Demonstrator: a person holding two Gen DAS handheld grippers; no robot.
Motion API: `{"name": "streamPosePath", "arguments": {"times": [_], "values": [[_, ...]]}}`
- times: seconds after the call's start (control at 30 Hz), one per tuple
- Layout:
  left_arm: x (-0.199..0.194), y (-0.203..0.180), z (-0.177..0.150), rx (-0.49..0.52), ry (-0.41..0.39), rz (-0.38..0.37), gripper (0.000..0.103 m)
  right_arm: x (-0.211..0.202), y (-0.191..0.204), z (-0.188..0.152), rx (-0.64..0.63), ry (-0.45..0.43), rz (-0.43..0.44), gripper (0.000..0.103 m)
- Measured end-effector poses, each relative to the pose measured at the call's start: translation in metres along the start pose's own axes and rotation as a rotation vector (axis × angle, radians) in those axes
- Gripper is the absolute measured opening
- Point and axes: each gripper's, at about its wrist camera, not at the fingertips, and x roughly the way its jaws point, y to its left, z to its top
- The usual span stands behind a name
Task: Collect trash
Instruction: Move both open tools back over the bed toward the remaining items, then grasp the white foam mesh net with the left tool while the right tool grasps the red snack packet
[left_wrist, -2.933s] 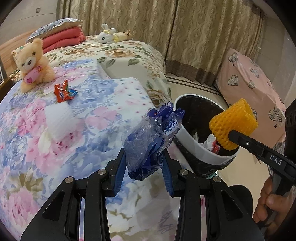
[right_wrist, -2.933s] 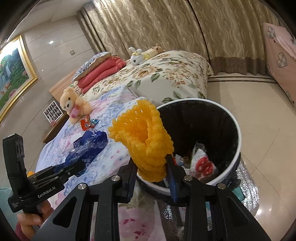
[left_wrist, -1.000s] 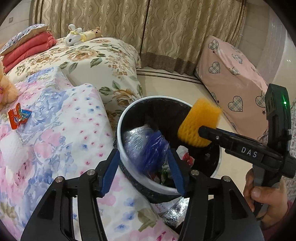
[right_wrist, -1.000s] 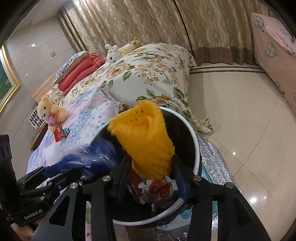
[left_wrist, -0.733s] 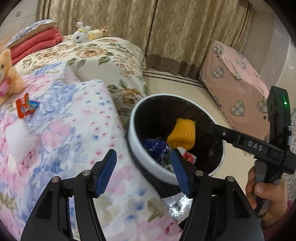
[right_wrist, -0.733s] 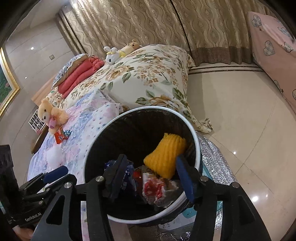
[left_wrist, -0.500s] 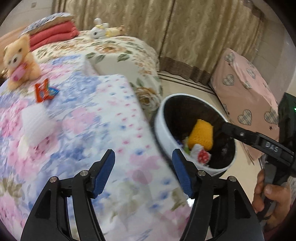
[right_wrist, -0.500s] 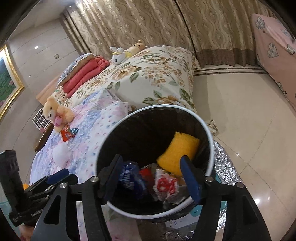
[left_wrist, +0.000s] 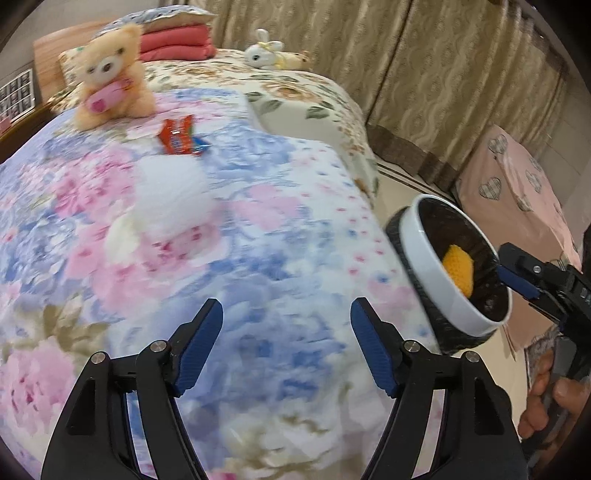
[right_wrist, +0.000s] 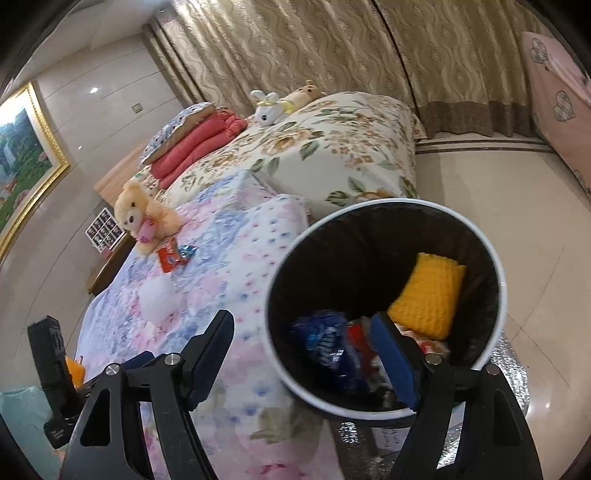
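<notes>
The white-rimmed black trash bin (right_wrist: 495, 266) stands beside the bed and holds the yellow foam net (right_wrist: 428, 295) and the blue plastic bag (right_wrist: 325, 343). The bin (left_wrist: 424, 254) and the net (left_wrist: 458, 271) also show in the left wrist view. On the floral bedspread lie a red snack wrapper (left_wrist: 179, 136) and a white foam piece (left_wrist: 171, 192); both show in the right wrist view, the wrapper (right_wrist: 171, 256) and the foam (right_wrist: 159, 295). My left gripper (left_wrist: 286, 332) is open and empty over the bed. My right gripper (right_wrist: 303, 347) is open and empty at the bin's near rim.
A teddy bear (left_wrist: 110, 81) sits beyond the wrapper. Folded red blankets (left_wrist: 173, 44) and a plush rabbit (left_wrist: 266, 50) lie at the bed's far end. A pink heart-patterned cover (left_wrist: 513, 192) stands past the bin. The tiled floor (right_wrist: 517, 192) stretches to the curtains.
Both grippers opened and dropped the blue bag and the yellow net into the bin. My left gripper then swung left over the bed; my right gripper pulled back from the bin.
</notes>
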Motion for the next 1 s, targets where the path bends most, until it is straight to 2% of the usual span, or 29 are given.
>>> {"name": "streamPosePath", "arguments": {"times": [0.3, 0.47, 0.6, 0.63, 0.7, 0.73, 0.87, 1.0], "values": [[-0.002, 0.060, 0.012, -0.098, -0.015, 0.066, 0.074, 0.026, 0.053, -0.003, -0.068, 0.037, 0.067, 0.079], [0.010, 0.078, 0.029, -0.128, -0.039, 0.041, 0.074, 0.047, 0.078, 0.001, -0.104, 0.056, 0.091, 0.079], [0.030, 0.089, 0.047, -0.148, -0.029, 0.024, 0.073, 0.065, 0.090, 0.008, -0.100, 0.066, 0.112, 0.079], [0.034, 0.091, 0.051, -0.145, -0.029, 0.020, 0.071, 0.071, 0.095, 0.011, -0.101, 0.068, 0.113, 0.079], [0.038, 0.090, 0.056, -0.121, -0.035, 0.015, 0.045, 0.079, 0.100, 0.014, -0.101, 0.070, 0.121, 0.079], [0.043, 0.090, 0.058, -0.099, -0.021, 0.015, 0.025, 0.084, 0.105, 0.017, -0.100, 0.071, 0.129, 0.079], [0.036, 0.097, 0.055, -0.071, -0.034, 0.009, 0.012, 0.105, 0.119, 0.022, -0.113, 0.085, 0.148, 0.079], [0.019, 0.122, 0.045, -0.103, -0.049, 0.024, 0.011, 0.134, 0.140, 0.022, -0.135, 0.118, 0.172, 0.079]]}}
